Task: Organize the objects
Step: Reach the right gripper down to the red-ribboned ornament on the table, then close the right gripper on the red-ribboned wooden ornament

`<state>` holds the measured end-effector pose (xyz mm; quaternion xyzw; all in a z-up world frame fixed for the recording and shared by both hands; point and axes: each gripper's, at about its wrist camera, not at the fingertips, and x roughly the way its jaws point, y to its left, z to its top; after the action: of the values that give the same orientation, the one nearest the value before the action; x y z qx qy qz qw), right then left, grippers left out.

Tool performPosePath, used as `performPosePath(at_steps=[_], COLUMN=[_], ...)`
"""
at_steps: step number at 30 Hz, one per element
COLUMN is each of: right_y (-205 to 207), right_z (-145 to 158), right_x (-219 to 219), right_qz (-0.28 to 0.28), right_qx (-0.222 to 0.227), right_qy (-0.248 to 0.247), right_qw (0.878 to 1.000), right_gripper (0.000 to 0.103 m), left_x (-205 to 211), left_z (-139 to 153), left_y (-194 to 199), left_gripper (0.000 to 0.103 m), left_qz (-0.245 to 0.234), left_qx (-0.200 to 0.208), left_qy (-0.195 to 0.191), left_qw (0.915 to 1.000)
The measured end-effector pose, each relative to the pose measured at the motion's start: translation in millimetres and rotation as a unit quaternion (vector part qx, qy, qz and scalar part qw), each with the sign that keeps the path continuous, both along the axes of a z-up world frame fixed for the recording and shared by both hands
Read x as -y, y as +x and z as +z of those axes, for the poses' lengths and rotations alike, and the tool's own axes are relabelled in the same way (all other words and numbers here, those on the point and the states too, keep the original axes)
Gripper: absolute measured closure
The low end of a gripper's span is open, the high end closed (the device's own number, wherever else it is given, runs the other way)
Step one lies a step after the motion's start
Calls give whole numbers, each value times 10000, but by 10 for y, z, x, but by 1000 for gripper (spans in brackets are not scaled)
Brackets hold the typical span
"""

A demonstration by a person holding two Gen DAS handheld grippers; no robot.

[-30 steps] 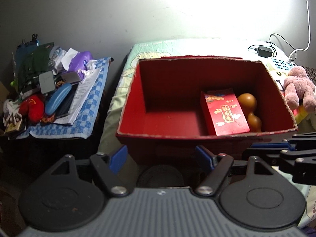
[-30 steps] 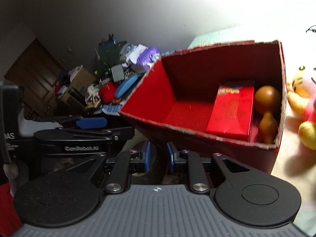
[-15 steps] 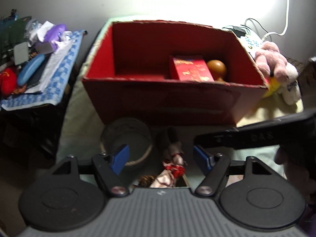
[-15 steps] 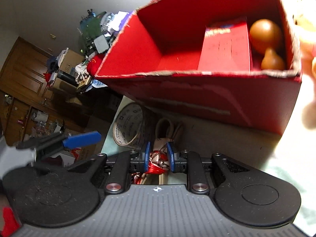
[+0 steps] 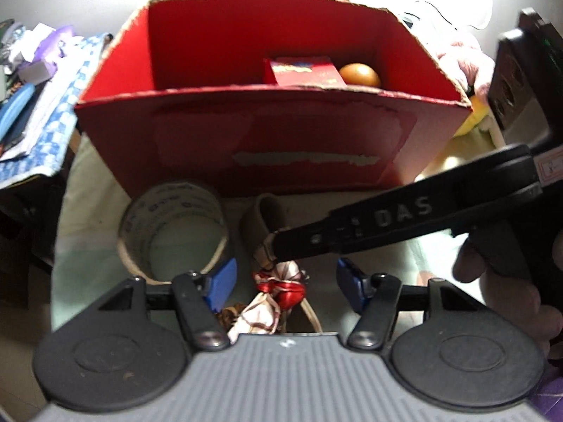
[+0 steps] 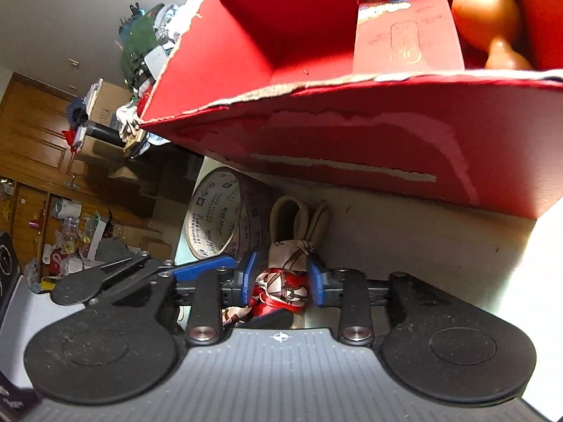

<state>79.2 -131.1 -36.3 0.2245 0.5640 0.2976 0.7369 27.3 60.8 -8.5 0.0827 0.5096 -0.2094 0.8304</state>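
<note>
The soft, light scarf bundle [image 6: 286,281] is best pinched at its knotted middle; the right hand-held gripper [image 6: 281,279] is opening around it, the left hand-held gripper [image 5: 281,283] closing, apart, bundle at six o'clock.

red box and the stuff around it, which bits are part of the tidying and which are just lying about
In the job:
red box
scarf-wrapped bundle
tape roll
red packet
gourd

Lying about:
checked cloth
clutter pile
pink plush toy
</note>
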Motion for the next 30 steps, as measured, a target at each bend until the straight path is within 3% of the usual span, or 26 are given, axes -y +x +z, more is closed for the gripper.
performPosePath(at_steps=[5, 12, 17, 30], right_y=[22, 29, 20, -175], right_z=[-59, -149, -161, 143], right_x=[-73, -41, 41, 555], right_qz=[41, -81, -164, -558], right_qx=[-89, -269, -326, -65], right_qy=[-166, -290, -196, -142], right_qw=[9998, 9992, 9991, 9983], right_gripper=[66, 66, 77, 79], left_x=[32, 39, 51, 361], left_z=[-184, -326, -359, -14], left_y=[60, 104, 112, -79], left_gripper=[49, 52, 54, 57], left_qz=[-110, -165, -249, -1053], left_qx=[-250, -392, -420, -231], left_qy=[19, -9, -15, -309], left_qw=[9996, 9991, 9988, 9937])
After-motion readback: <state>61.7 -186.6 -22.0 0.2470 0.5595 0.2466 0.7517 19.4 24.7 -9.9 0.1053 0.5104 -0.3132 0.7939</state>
